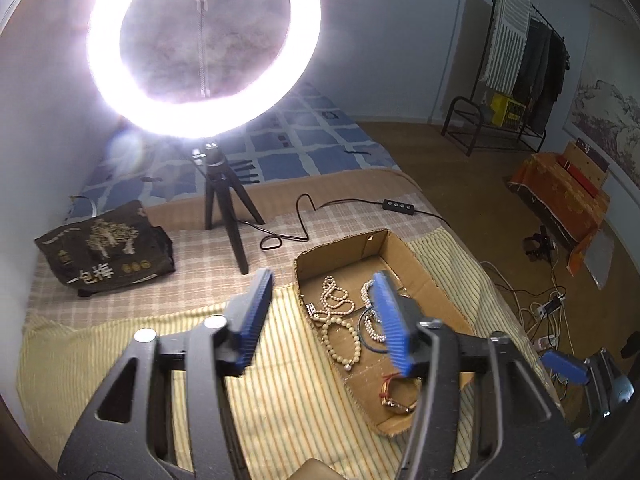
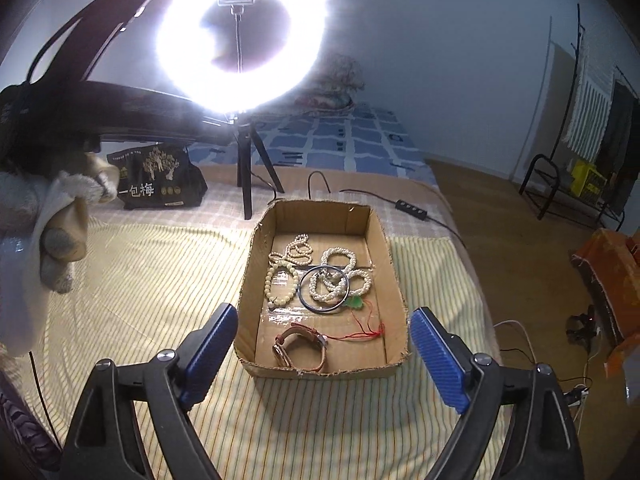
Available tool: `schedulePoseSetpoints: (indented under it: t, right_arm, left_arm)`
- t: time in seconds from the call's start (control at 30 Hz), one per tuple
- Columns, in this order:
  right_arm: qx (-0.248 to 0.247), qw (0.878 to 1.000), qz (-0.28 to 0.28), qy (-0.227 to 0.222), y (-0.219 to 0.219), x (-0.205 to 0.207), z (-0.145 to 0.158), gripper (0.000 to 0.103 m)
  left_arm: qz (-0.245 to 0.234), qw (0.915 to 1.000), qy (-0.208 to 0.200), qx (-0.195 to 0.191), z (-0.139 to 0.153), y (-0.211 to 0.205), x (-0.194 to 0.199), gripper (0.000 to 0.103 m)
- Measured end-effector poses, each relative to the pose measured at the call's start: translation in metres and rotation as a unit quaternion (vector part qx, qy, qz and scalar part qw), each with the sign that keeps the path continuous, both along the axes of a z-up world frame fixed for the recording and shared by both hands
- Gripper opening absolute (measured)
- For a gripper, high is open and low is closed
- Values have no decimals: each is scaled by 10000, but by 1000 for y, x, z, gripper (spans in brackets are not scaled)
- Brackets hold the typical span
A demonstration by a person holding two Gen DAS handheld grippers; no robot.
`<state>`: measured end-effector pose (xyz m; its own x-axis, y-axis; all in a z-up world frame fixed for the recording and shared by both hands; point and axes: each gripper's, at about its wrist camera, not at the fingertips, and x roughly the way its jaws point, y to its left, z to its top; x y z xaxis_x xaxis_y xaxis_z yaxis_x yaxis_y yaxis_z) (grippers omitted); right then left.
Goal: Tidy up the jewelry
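Both 2 wrist views look down and forward over the bed: left from the cardboard box's (image 1: 362, 254) left, right head-on; both share the ring light (image 2: 240, 36).

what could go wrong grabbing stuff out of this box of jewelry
1. The pearl bracelets overlap the dark bangle, so lifting one may drag the others along.
2. The red cord on the green pendant is thin and loose; it may snag or slip.
3. The cardboard box sits on soft bedding, so pushing down may shift it.
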<state>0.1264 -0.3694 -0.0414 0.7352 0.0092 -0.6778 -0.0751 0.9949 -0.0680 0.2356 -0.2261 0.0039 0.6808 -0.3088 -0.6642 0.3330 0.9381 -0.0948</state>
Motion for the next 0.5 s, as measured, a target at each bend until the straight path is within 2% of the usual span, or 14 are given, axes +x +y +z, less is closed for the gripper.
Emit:
schedulePoseSetpoints:
  t: [0.23,0.33,0.5]
  right_arm:
    - [-117,9998,-41,-151,11,-22,15,93]
    - [-164,9997,-64,-185,14,-32,18,94]
    - [-146,9996,-125,-211,17,-48,23,94]
  left_arm:
    - [92,9995,-291,2,21,26,-42,62]
    - [104,9994,-322,-30,24,39,-62,71]
    - [153,9990,-421,89,24,59,-91,72]
